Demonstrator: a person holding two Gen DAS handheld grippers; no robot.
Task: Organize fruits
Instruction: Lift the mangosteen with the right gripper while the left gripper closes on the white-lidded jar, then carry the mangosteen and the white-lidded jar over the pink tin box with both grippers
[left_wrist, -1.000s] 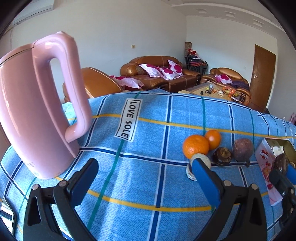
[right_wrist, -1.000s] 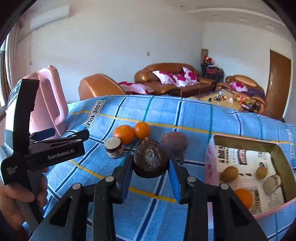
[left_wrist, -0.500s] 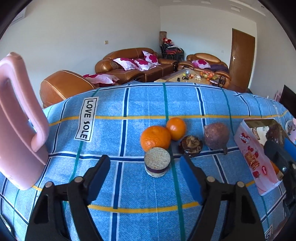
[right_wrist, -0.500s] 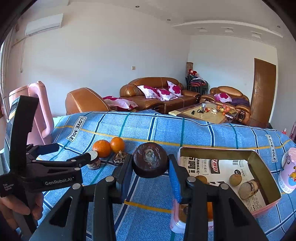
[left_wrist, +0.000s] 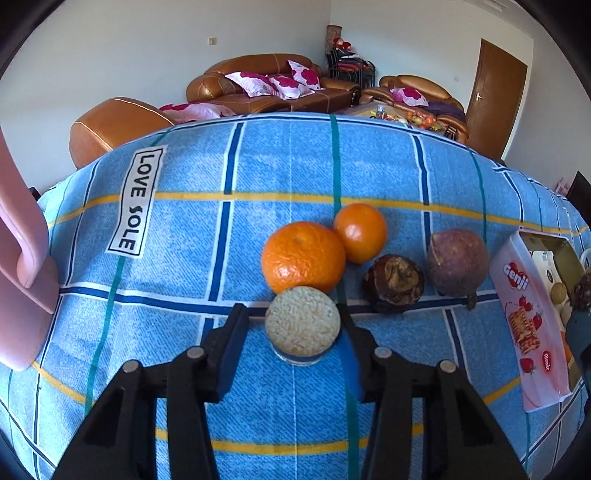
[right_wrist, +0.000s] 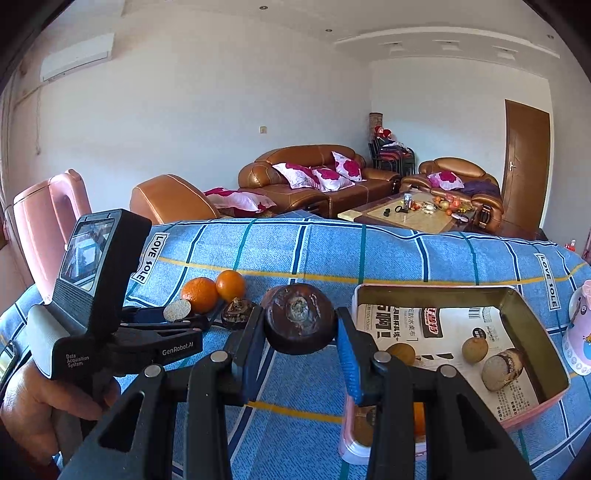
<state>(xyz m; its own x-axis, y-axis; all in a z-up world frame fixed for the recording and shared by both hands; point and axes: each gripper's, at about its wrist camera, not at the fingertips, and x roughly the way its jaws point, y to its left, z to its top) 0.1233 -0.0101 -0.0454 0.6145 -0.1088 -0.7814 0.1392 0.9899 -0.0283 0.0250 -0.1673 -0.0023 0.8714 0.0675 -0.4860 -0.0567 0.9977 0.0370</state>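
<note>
In the left wrist view my left gripper is open with its fingers on either side of a small round fruit with a pale rough cut top, right finger touching it. Behind it lie a large orange, a smaller orange, a dark brown mangosteen and a purple passion fruit. In the right wrist view my right gripper is shut on another dark mangosteen, held above the cloth just left of the pink tin box.
The box holds several small fruits on printed paper. A pink kettle stands at the table's left. A pink cup stands right of the box. The blue checked tablecloth covers the table.
My left gripper has moved forward to the pale-topped fruit and narrowed around it. My right gripper has carried the mangosteen right, up to the box's left side.
</note>
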